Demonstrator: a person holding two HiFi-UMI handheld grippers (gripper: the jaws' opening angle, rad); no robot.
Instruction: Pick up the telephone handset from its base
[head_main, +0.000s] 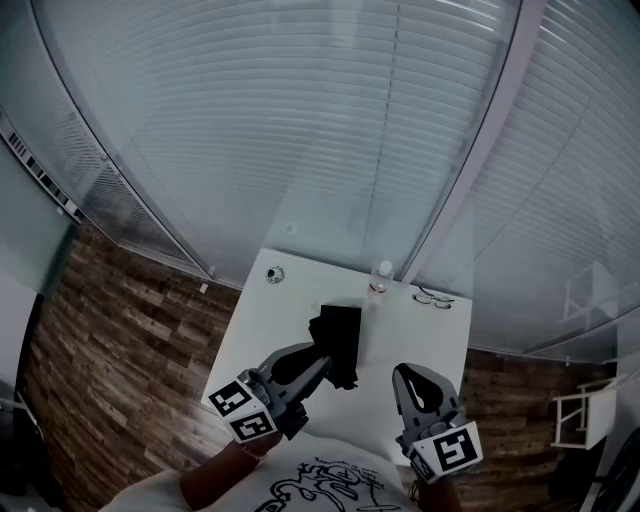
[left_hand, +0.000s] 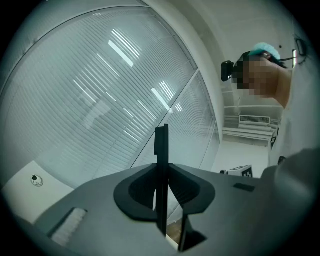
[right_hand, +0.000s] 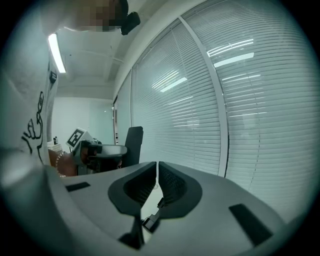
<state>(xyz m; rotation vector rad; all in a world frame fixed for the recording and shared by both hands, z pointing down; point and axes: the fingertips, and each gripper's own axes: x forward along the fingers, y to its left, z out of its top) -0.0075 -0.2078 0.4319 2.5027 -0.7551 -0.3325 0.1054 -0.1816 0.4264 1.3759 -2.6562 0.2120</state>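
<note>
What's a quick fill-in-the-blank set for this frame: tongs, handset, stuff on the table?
1. Of the left tongs and the right tongs, only the ____ pair grips the black handset.
2. In the head view, the eyeglasses lie to the ____ of the water bottle.
3. Both rest on a table whose top is ____ in colour.
Missing words: left; right; white.
</note>
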